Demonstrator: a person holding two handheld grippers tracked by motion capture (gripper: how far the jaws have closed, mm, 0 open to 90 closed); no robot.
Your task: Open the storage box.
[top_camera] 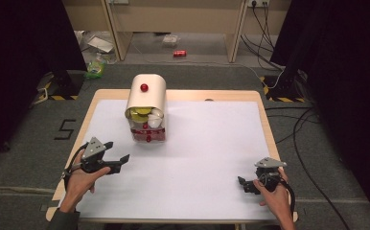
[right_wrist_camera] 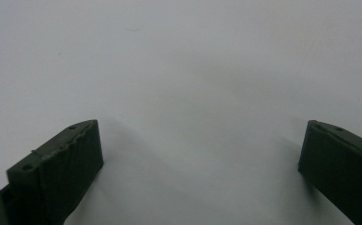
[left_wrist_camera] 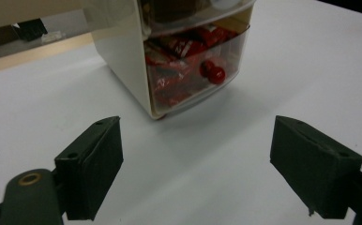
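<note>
The small drawer unit (top_camera: 146,111) stands at the back left of the worktop (top_camera: 212,158), its lower drawer's red knob (left_wrist_camera: 212,71) facing the left gripper (top_camera: 117,159). Both grippers' fingers (left_wrist_camera: 92,166) stand wide and empty, the right gripper (top_camera: 245,183) well apart. A pull on that small knob could slip, or drag the light unit forward.

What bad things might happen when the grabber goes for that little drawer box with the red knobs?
The drawer unit stands free on the white table, so pulling the bottom drawer's red knob might drag or tip the whole box. The knob is small and round, so the open left gripper may slip off it. The right gripper is open and far away, so it probably can't steady the box.
</note>
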